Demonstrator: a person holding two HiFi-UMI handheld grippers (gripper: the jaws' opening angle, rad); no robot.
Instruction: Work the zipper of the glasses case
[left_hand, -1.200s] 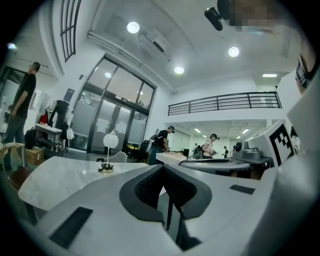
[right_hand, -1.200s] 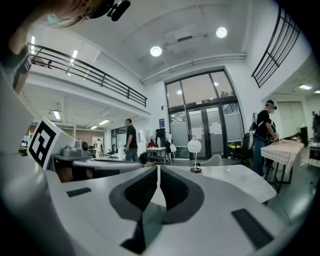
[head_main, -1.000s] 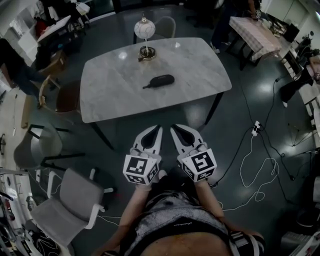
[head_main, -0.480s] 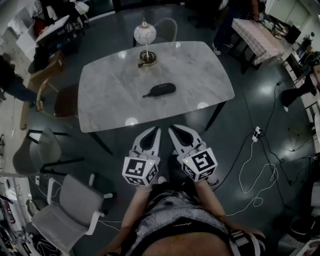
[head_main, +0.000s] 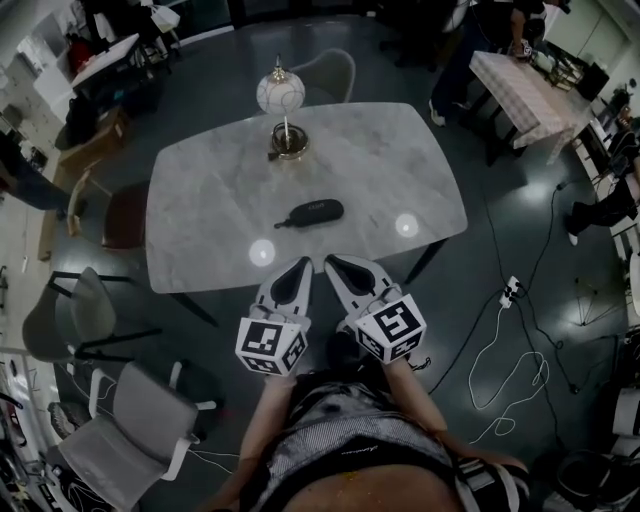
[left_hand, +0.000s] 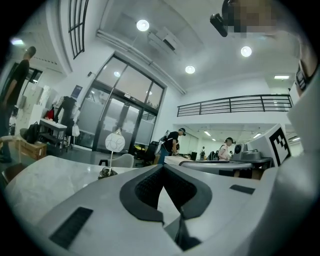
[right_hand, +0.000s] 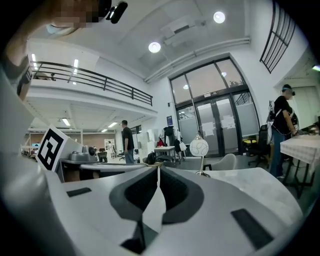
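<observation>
A dark oblong glasses case (head_main: 310, 212) lies near the middle of the marble table (head_main: 200, 240), its pull tab pointing left. My left gripper (head_main: 304, 264) and right gripper (head_main: 331, 262) are held side by side at the table's near edge, a short way short of the case. Both are shut with nothing between their tips. In the left gripper view the gripper (left_hand: 161, 168) meets at the tips over the tabletop (left_hand: 45, 172); the right gripper (right_hand: 158, 169) does the same in its own view. The case is hidden behind the jaws in both gripper views.
A table lamp with a round white shade (head_main: 280, 95) stands at the table's far side, also the lamp (left_hand: 114, 145) and the lamp (right_hand: 199, 149). Chairs (head_main: 130, 420) stand to the left, one chair (head_main: 335, 65) behind the table. Cables (head_main: 510, 340) lie on the floor at right. People stand at a far table (head_main: 530, 80).
Both grippers have come forward together to the table's near edge, closer to the glasses case. Their jaws stay shut. The case has not moved on the table.
</observation>
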